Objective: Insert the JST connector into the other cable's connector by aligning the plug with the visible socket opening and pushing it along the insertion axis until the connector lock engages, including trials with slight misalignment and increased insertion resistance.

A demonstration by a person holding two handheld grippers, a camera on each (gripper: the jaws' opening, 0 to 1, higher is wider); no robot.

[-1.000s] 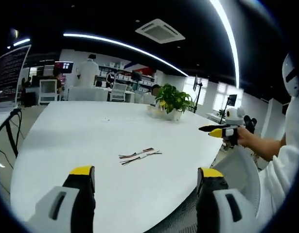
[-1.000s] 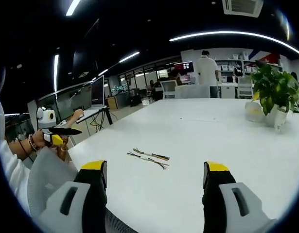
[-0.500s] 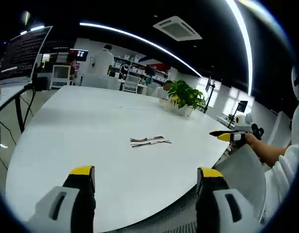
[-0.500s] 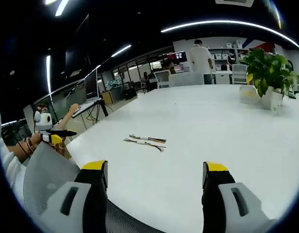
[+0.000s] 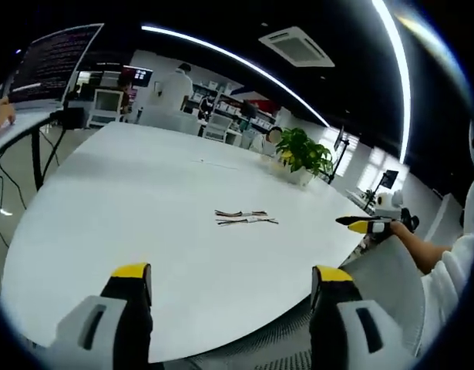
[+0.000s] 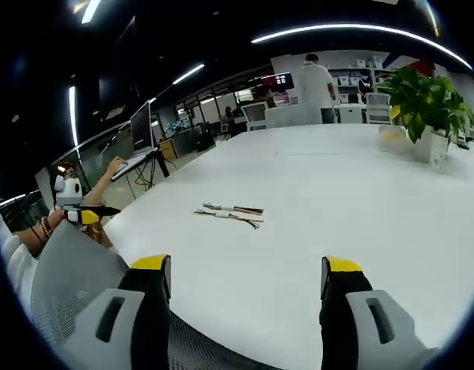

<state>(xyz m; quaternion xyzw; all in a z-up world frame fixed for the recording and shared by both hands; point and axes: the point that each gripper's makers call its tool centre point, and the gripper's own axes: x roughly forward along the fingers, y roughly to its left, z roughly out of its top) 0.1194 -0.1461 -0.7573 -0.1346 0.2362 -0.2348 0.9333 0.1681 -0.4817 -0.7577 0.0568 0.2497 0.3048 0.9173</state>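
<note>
Here, both tongs, left (image 5: 225, 281) and right (image 6: 247, 274), are hovering with jaws spread wide and empty, near the table (image 5: 129, 208) edge, facing two cables (image 5: 244, 217) lying farther in.

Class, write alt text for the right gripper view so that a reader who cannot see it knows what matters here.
Two thin cables lie side by side on a white table, unplugged and untouched, beyond the open right gripper. The left gripper is held in a hand off the table's left edge, and a potted plant stands far right.
</note>
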